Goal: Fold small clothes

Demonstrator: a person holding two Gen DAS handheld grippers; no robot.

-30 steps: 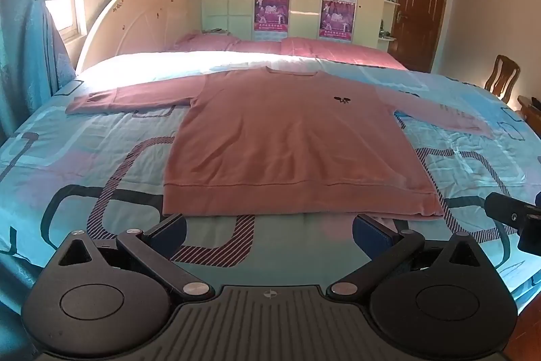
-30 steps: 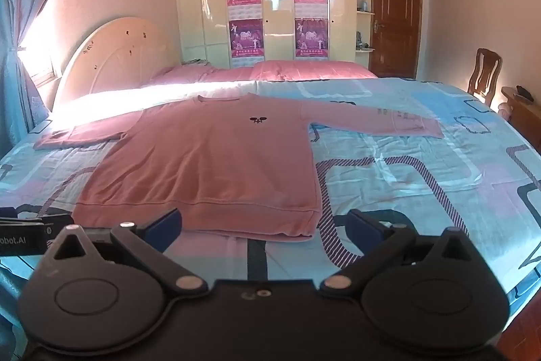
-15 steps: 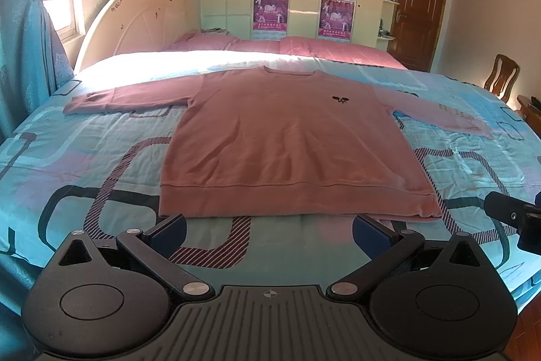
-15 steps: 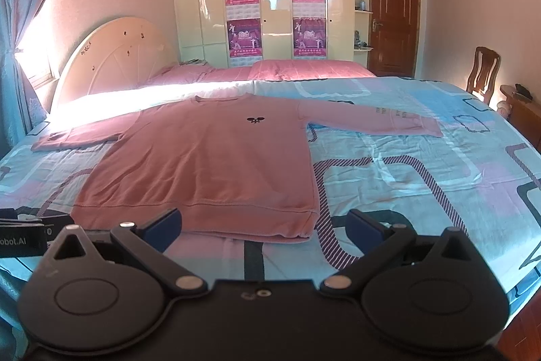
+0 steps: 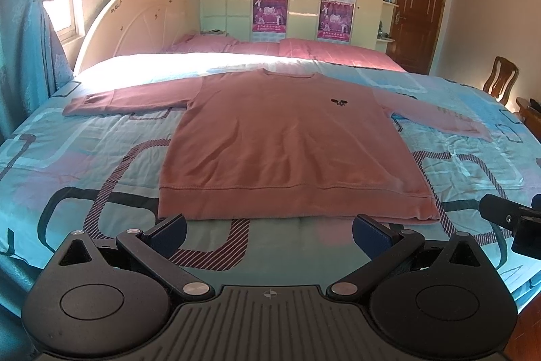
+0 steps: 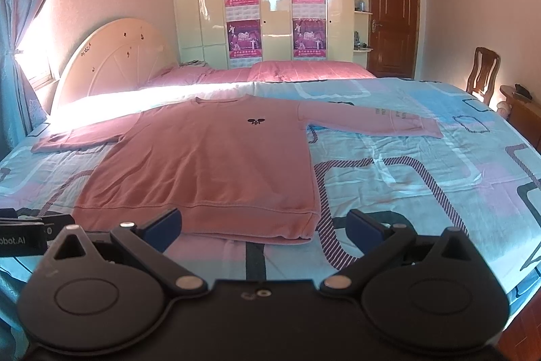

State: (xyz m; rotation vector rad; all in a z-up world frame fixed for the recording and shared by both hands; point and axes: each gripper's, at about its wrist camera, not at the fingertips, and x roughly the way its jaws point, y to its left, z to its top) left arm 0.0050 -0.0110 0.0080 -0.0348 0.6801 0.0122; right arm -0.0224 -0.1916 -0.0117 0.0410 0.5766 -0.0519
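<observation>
1. A pink long-sleeved cotton sweatshirt lies flat on the bed with the turquoise patterned sheet, both sleeves spread out.
2. The left tool is wide open and holds nothing, just before the hem.
3. The right tool is also wide open and empty, near the hem's right corner.

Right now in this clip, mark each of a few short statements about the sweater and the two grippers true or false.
1. The pink sweater lies flat on the bed with both sleeves spread out. True.
2. The left gripper is clamped on the hem. False: its fingers are apart and hold nothing.
3. The right gripper is open. True.
4. The sweater is already folded in half. False: it is fully unfolded.
5. A small dark emblem sits on the chest. True.
</observation>
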